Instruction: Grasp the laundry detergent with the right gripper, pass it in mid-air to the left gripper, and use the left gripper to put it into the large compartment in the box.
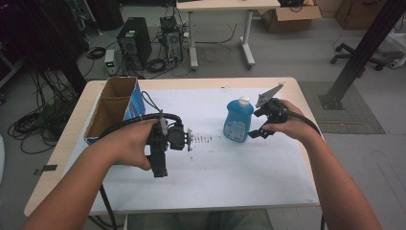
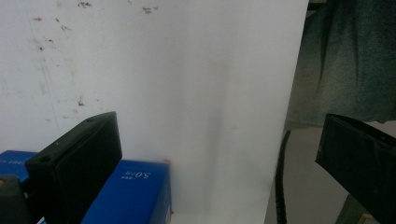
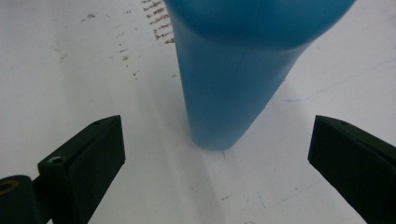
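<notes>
Bottle (image 1: 238, 120) stands on the bench (image 1: 230, 172), just before the right tool (image 3: 217, 154), whose jaws are wide apart and empty. It looks smooth, maybe slippery and heavy; grab its flat middle, not the cap.

- My work table (image 1: 76, 124) has a pale wood top under a white sheet (image 1: 215, 177).
- Beyond its far edge, a white desk (image 1: 225, 5) stands on the grey floor (image 1: 297, 52).
- Left of that desk, computer towers (image 1: 134, 43) sit among tangled cables (image 1: 158, 64).
- Right of it, cardboard boxes (image 1: 292, 17), an office chair base (image 1: 356, 57) and a black slanted post (image 1: 364, 48).
</notes>
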Available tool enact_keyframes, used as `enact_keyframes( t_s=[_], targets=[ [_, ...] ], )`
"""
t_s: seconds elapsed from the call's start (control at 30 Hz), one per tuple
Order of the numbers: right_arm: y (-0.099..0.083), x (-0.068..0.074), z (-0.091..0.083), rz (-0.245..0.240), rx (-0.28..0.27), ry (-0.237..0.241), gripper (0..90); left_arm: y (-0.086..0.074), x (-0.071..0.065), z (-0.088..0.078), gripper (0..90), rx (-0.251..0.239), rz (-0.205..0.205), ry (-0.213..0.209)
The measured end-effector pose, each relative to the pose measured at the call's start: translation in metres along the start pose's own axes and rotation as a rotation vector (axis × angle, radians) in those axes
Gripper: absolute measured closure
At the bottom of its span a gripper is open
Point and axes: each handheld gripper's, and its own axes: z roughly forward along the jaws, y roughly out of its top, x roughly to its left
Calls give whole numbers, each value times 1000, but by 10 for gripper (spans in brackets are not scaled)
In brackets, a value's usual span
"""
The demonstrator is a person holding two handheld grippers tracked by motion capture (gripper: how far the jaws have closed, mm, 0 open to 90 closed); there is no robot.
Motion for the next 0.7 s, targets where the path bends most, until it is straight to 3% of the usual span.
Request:
enact_keyframes(
  t_s=[0.7],
  targets=[
    [-15, 2, 19, 49, -168, -25, 25, 3, -1, 2, 3, 5, 1, -3]
  ],
)
